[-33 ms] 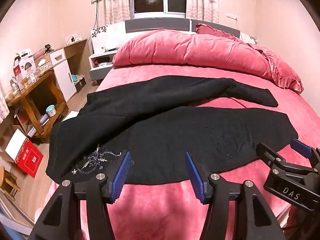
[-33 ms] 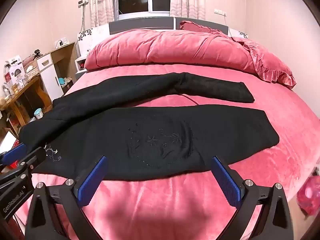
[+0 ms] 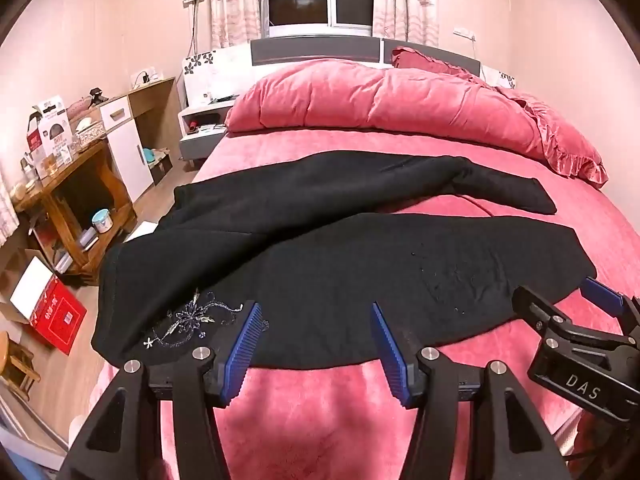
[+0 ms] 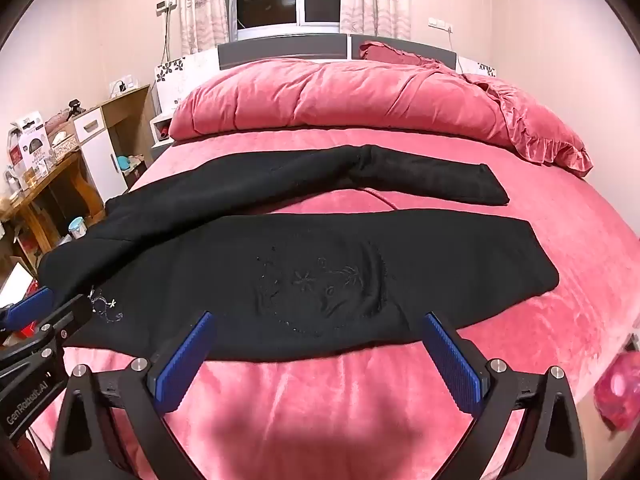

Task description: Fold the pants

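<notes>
Black pants lie spread across the pink bed, waist at the left, both legs running right; they also show in the right wrist view. The far leg is bent and twisted near its end. Silver embroidery sits near the waist. My left gripper is open and empty, hovering over the near edge of the pants by the waist. My right gripper is open and empty over the near leg's front edge. The right gripper also shows at the right of the left wrist view.
A pink duvet is heaped at the bed's head. A wooden desk with boxes, a white cabinet and a red box stand left of the bed. A pink object lies low on the right.
</notes>
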A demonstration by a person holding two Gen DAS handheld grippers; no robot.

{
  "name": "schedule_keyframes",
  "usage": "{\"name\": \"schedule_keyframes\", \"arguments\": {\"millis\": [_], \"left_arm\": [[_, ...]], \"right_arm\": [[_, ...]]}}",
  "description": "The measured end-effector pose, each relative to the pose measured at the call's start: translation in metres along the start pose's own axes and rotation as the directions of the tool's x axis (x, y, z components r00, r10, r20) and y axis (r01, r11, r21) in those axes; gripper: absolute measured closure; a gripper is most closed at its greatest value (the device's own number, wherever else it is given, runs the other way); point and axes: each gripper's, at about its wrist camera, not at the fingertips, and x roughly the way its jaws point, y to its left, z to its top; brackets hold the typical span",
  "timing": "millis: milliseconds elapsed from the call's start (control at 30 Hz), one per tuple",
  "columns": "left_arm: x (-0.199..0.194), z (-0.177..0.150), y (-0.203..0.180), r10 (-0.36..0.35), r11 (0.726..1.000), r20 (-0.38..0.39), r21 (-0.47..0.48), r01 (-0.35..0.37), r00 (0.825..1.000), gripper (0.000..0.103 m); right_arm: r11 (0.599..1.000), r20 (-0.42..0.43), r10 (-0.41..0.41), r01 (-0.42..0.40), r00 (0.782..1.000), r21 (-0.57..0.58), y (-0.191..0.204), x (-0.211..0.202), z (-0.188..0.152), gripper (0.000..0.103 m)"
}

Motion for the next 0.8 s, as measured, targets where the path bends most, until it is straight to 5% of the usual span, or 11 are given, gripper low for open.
{"name": "schedule_keyframes", "arguments": {"millis": [800], "left_arm": [[0.0033, -0.0011, 0.0059, -0.001, 0.999, -0.014, -0.033, 0.001, 1.0, 0.046]], "right_arm": [[1.0, -0.003, 0.005, -0.005, 1.0, 0.016, -0.0044, 0.0002, -0.0007, 0.0]]}}
